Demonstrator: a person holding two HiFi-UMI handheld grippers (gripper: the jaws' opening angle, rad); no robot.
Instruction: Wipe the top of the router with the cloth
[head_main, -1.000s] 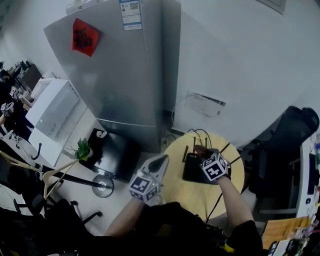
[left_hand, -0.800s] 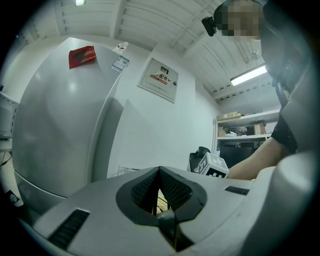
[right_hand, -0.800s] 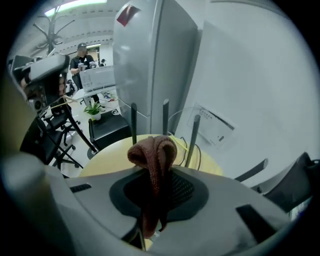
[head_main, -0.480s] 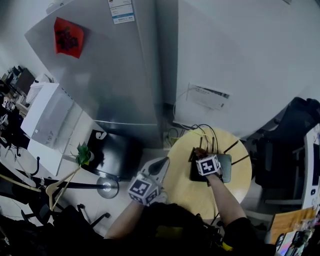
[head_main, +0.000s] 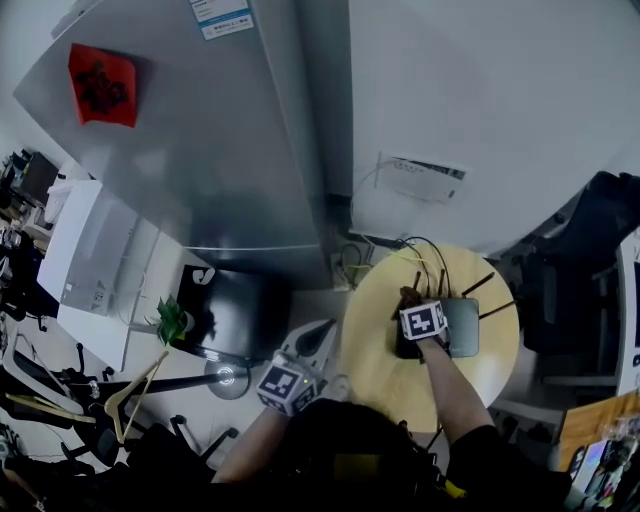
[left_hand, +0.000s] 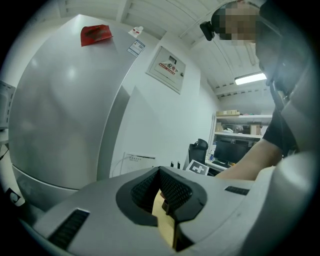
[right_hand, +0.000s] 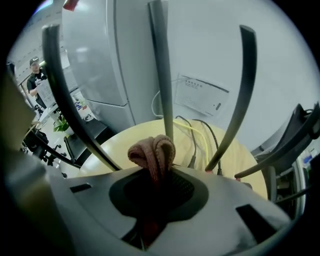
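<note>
Tabletop (head_main: 375, 372): cloth (right_hand: 152, 150) between right fingers (right_hand: 187, 193)

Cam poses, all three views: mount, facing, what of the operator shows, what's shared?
Head view: on the person's head, steeply down at the round table and router; both forearms, left gripper, right gripper show.
Left gripper view: on the left gripper, facing the fridge; own jaws together, right forearm.
Right gripper view: on the right gripper, facing the router's antennas; jaws clamp the cloth.
Shared: all three show the fridge.
</note>
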